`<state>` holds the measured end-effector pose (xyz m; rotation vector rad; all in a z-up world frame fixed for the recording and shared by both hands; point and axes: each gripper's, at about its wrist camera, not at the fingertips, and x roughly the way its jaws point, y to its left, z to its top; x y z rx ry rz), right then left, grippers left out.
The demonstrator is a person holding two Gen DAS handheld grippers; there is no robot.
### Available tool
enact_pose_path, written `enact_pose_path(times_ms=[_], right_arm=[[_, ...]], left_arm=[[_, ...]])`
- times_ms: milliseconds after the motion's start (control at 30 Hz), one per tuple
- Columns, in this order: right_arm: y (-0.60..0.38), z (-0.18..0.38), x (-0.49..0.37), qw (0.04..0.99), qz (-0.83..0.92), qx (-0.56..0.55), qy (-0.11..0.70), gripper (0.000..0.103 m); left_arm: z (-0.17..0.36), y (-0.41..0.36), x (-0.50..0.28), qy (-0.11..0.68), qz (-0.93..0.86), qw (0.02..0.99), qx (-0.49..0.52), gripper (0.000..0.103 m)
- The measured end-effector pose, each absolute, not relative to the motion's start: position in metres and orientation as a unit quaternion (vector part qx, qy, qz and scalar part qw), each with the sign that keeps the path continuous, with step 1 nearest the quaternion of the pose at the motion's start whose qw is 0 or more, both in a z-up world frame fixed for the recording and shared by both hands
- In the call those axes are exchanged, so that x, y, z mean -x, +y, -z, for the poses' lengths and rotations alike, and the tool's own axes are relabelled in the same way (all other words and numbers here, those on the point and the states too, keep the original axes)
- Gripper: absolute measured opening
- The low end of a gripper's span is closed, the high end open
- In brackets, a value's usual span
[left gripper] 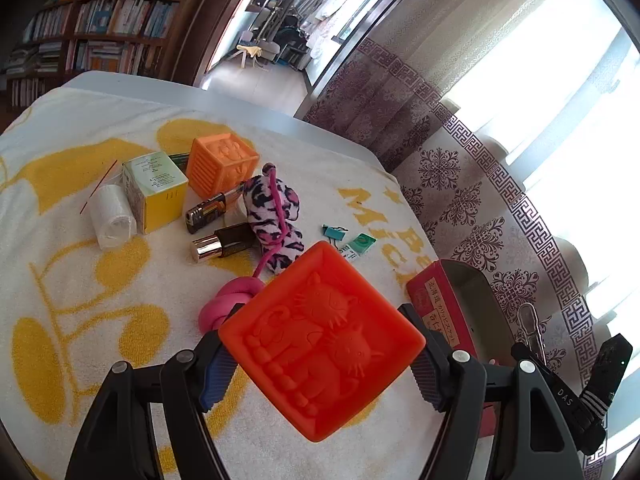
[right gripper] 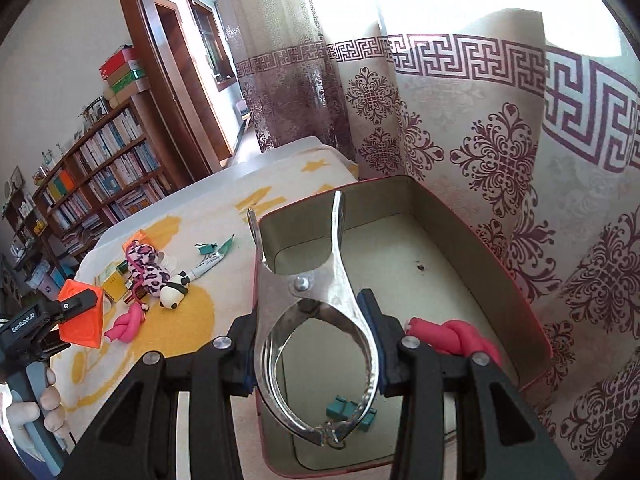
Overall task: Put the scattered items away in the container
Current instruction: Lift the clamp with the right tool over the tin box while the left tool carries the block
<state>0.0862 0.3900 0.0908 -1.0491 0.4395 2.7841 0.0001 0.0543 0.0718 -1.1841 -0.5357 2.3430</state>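
Note:
My left gripper (left gripper: 320, 364) is shut on a red-orange soft block (left gripper: 320, 340) with a cat relief, held above the towel; it also shows in the right wrist view (right gripper: 82, 316). My right gripper (right gripper: 316, 344) is shut on a large metal clamp (right gripper: 316, 312), held over the open red tin (right gripper: 440, 216). The tin holds a pink knotted rope (right gripper: 456, 338) and a teal piece (right gripper: 340, 408). In the left wrist view the tin (left gripper: 436, 304) stands at the right, with my right gripper and the clamp (left gripper: 530, 324) above it.
On the yellow-and-white towel (left gripper: 80, 280) lie an orange block (left gripper: 222, 164), a yellow-green box (left gripper: 156, 192), a white roll (left gripper: 112, 216), a leopard plush (left gripper: 272, 216), a pink knot (left gripper: 228, 304), small bottles (left gripper: 224, 240), teal clips (left gripper: 334, 232), a panda (right gripper: 176, 290) and a marker (right gripper: 206, 266). A curtain hangs behind the tin.

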Motion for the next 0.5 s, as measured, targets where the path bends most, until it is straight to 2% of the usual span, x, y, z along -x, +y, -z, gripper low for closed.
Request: enact_pose_path(times_ms=[500], right_arm=[[0.433, -0.067, -0.102, 0.084, -0.922, 0.353, 0.138, 0.046]], left_arm=[[-0.119, 0.177, -0.025, -0.094, -0.856, 0.309, 0.404, 0.075]])
